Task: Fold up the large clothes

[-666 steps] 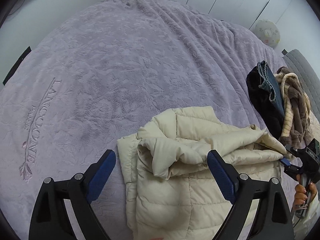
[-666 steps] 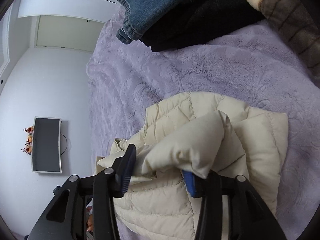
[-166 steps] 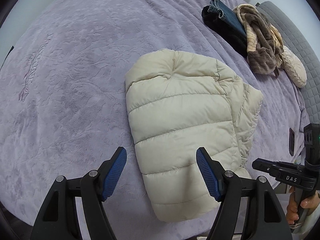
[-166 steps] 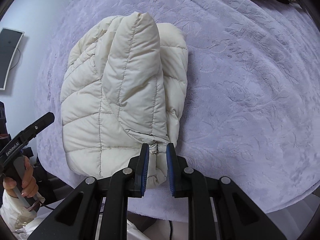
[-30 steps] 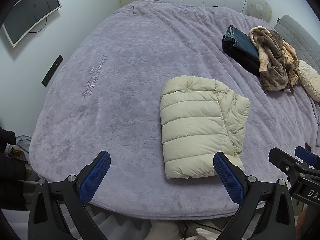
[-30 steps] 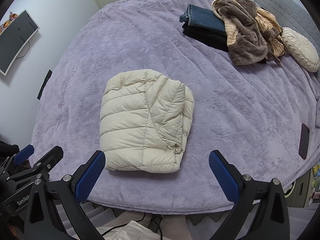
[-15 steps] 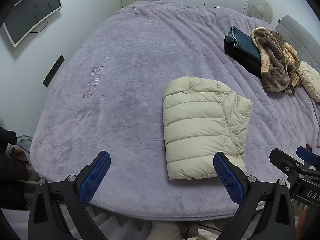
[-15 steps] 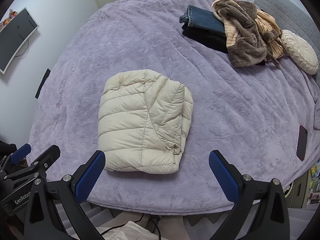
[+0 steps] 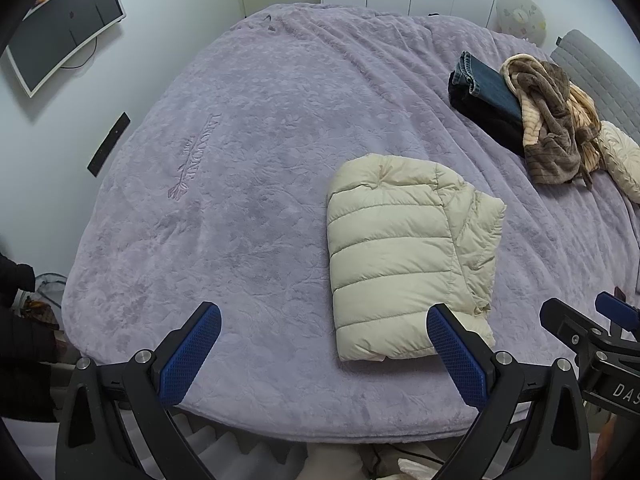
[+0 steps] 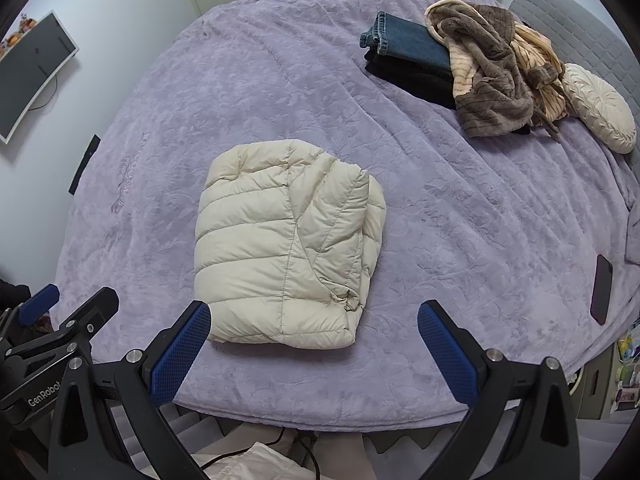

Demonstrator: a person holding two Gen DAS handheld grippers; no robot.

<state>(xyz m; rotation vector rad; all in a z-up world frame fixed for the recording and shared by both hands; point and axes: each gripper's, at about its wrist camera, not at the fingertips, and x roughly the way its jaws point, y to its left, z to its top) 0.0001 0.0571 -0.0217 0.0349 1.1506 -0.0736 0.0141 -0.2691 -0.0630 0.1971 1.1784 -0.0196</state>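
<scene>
from the left wrist view, the left gripper (image 9: 323, 350) hangs above the near edge of the bed, its blue-padded jaws spread wide with nothing between them. the cream puffer jacket (image 9: 404, 256) lies folded into a compact rectangle on the purple blanket (image 9: 240, 184), towards the near edge and just beyond the gripper's right finger, touching neither finger. farther back on the right sits a stack of folded jeans (image 9: 486, 88) on dark clothing, with a brown and peach fleece robe (image 9: 552, 128) heaped against it and a cream round cushion (image 9: 618, 160) beside that. the right gripper (image 9: 588, 336) shows at the right edge (only part of its frame, so its jaws can't be judged here). a curved monitor (image 9: 64, 24) hangs on the left wall.

from the right wrist view, the right gripper (image 10: 314, 346) also hangs at the bed's near edge, jaws wide apart and empty. the folded jacket (image 10: 288, 248) rests just beyond its left finger, clear of both pads. a dark phone (image 10: 601, 289) lies on the blanket near the right edge, well apart from the jacket. the left gripper's frame (image 10: 60, 328) shows at lower left.
</scene>
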